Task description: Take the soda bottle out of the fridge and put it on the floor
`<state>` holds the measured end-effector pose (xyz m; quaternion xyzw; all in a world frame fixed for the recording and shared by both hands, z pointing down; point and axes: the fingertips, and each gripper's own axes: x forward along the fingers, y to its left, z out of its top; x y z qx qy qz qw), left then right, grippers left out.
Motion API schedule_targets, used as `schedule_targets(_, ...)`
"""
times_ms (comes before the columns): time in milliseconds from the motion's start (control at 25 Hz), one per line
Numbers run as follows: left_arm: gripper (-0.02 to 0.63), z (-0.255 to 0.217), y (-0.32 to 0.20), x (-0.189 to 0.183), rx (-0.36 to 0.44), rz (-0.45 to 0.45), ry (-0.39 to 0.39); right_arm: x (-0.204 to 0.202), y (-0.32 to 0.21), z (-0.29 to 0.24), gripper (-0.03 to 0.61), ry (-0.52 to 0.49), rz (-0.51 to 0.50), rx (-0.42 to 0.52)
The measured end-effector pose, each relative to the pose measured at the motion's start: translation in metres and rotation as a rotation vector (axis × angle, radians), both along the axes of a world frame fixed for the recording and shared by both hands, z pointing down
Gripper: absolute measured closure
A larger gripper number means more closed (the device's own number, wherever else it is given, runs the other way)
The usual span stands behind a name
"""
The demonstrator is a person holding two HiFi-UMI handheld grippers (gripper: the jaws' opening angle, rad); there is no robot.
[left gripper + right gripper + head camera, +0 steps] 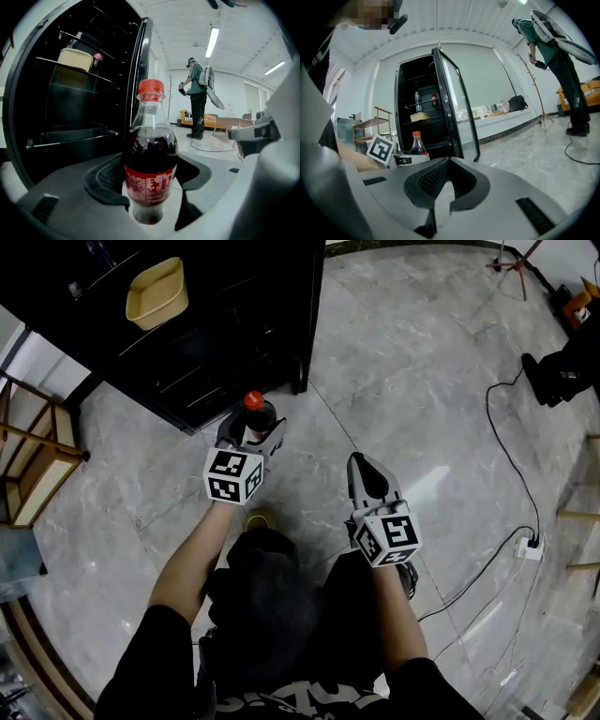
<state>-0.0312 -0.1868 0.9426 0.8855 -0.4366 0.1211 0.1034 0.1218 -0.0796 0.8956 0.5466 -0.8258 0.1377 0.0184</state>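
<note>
The soda bottle (150,159), dark cola with a red cap (254,400) and a red label, stands upright between my left gripper's jaws. My left gripper (251,430) is shut on the soda bottle's lower body, just in front of the open black fridge (216,324) and low over the floor. Whether the bottle's base touches the floor is hidden. The bottle (417,142) also shows in the right gripper view, beside the left gripper's marker cube. My right gripper (363,468) hangs to the right over bare floor, its jaws shut with nothing between them (449,159).
A yellow container (157,292) sits on a fridge shelf. The fridge door (457,108) stands open. A wooden rack (37,465) is at the left. A black cable and a power strip (530,547) lie at the right. Another person (197,101) stands far off.
</note>
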Motion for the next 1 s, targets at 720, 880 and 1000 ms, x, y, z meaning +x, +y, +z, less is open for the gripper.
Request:
schedule_targets(720, 0.302, 0.138, -0.004, 0.021, -0.059, -0.02, -0.016, 0.022, -0.009, 0.009, 0.556, -0.093, 0.051, -0.013)
schedule_targets(880, 0.302, 0.152, -0.001, 0.027, -0.067, -0.025, -0.025, 0.016, -0.01, 0.01, 0.555, -0.087, 0.034, -0.013)
schedule_targets(1000, 0.302, 0.153, 0.003, 0.031, -0.053, -0.013, -0.033, 0.015, -0.01, 0.01, 0.556, -0.094, 0.028, -0.017)
